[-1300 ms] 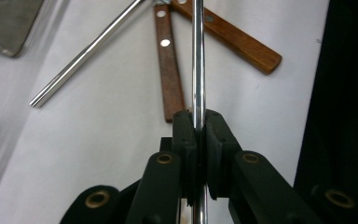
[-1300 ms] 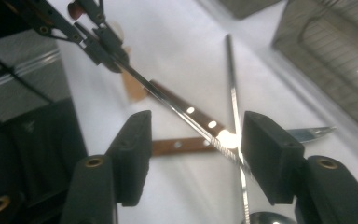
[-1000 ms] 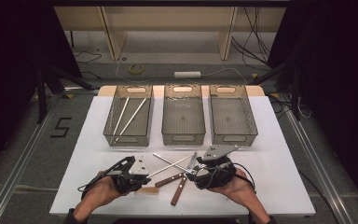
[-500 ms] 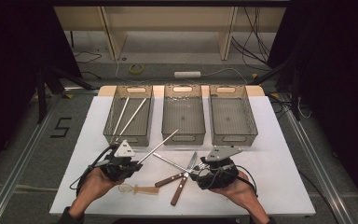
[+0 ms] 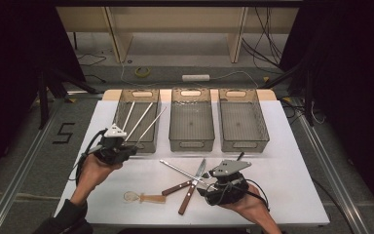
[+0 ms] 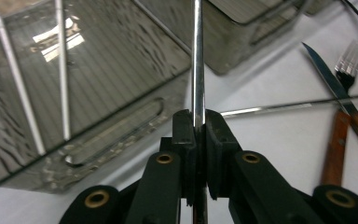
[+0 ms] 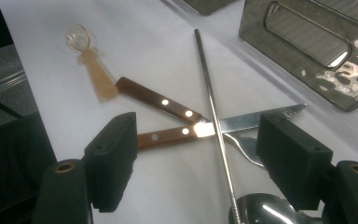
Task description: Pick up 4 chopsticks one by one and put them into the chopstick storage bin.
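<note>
A white bench [image 5: 282, 146] carries three clear bins across the frame's centre. At left, the left gripper [image 6: 199, 122] has its fingers clamped on a metal chopstick [image 6: 197, 60] angled over the leftmost bin [image 5: 139, 117]. At lower right, the right gripper [image 7: 198, 161] is spread wide above a knife [image 7: 242, 122], fork and second chopstick [image 7: 212, 116].

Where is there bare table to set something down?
Bare: the table's right side, right of the right gripper, and the near-left corner by the small spoon. Crowded: the middle, with knife, fork and metal rod crossed.

The left gripper [image 5: 128, 149] has carried a metal rod [image 5: 152, 124] up from the table. The rod now reaches over the left bin [image 5: 119, 108].
</note>
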`<action>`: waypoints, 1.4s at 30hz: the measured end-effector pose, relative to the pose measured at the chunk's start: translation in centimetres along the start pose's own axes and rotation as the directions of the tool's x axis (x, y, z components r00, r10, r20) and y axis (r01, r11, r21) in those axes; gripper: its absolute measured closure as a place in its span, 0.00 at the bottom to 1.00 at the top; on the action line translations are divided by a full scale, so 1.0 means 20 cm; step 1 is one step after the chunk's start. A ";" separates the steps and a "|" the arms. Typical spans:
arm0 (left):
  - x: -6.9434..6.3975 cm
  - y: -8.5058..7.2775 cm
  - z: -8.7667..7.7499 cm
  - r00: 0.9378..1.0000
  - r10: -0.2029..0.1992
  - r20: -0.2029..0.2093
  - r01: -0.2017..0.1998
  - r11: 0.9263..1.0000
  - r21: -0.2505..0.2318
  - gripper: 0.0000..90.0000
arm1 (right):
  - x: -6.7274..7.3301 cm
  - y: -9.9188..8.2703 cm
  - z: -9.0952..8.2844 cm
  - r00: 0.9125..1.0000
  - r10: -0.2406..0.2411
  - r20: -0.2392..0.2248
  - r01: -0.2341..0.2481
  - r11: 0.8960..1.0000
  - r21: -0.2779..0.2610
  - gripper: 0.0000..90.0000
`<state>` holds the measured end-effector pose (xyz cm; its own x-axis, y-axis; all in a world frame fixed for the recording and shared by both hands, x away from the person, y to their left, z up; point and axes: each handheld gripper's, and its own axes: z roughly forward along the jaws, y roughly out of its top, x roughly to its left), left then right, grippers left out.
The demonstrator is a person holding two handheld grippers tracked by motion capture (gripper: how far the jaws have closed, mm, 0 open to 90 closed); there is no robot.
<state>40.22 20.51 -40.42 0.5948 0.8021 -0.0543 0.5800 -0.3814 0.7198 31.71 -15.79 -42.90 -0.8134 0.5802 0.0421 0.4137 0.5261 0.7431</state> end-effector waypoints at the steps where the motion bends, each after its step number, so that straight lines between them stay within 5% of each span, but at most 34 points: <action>1: 0.02 0.01 0.00 1.000 -0.009 -0.004 0.009 1.000 -0.002 0.93 | 0.00 0.00 0.00 1.000 -0.002 0.001 0.002 1.000 -0.002 0.34; 19: 0.30 0.23 0.17 0.987 -0.142 -0.069 0.141 0.990 -0.027 0.93 | 0.05 -0.04 -0.02 0.999 -0.009 -0.036 0.009 1.000 -0.007 0.33; 34: 0.40 0.25 0.31 0.973 -0.195 -0.120 0.197 0.980 0.000 0.93 | 0.06 -0.04 -0.03 0.999 -0.009 -0.047 0.008 1.000 -0.022 0.31; 42: 0.41 0.23 0.36 0.972 -0.198 -0.127 0.203 0.979 0.027 0.92 | 0.06 -0.04 -0.03 0.999 -0.011 -0.048 0.011 1.000 -0.013 0.31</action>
<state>51.72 21.98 -42.56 0.3928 0.9134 -0.1069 0.7034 -0.2235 0.6747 30.10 -15.81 -43.14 -0.8367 0.5438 0.0656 0.3994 0.5238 0.7524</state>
